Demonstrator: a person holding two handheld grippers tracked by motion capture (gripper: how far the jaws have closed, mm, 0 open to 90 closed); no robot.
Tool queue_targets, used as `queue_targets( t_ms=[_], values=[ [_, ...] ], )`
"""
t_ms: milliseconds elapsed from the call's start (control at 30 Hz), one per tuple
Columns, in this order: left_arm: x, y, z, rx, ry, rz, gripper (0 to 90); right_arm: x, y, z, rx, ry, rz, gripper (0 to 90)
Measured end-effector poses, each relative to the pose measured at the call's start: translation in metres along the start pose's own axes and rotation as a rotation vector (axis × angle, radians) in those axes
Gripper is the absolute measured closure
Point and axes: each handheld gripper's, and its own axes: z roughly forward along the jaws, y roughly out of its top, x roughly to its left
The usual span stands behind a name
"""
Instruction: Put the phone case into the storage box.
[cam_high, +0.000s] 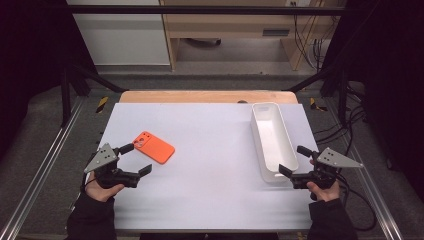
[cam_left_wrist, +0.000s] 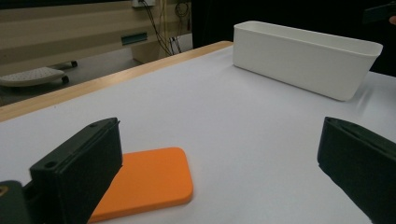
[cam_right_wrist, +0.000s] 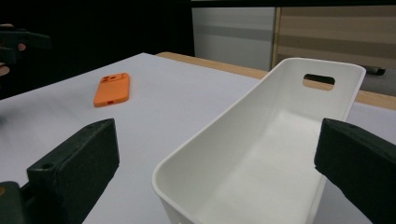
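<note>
An orange phone case lies flat on the white table, left of centre; it shows close by in the left gripper view and far off in the right gripper view. A long white bin stands empty on the right side. My left gripper hovers just left of the case, jaws open with nothing between them. My right gripper is held open at the bin's near end, also holding nothing.
The table's white sheet has free room in the middle and front. A wooden table edge runs along the back. Metal frame rails flank both sides, and cables trail at the right.
</note>
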Motion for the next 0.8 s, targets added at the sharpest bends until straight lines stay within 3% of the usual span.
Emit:
queue_targets(
  t_ms=[333, 800],
  values=[
    [-0.001, 0.006, 0.001, 0.009, 0.007, -0.001, 0.0, 0.000, 0.000, 0.000, 0.003, 0.002, -0.003, 0.5],
    [0.000, 0.017, 0.014, 0.084, 0.062, -0.007, 2.1, 0.000, 0.002, -0.001, 0.004, 0.001, -0.006, 0.5]
  ],
)
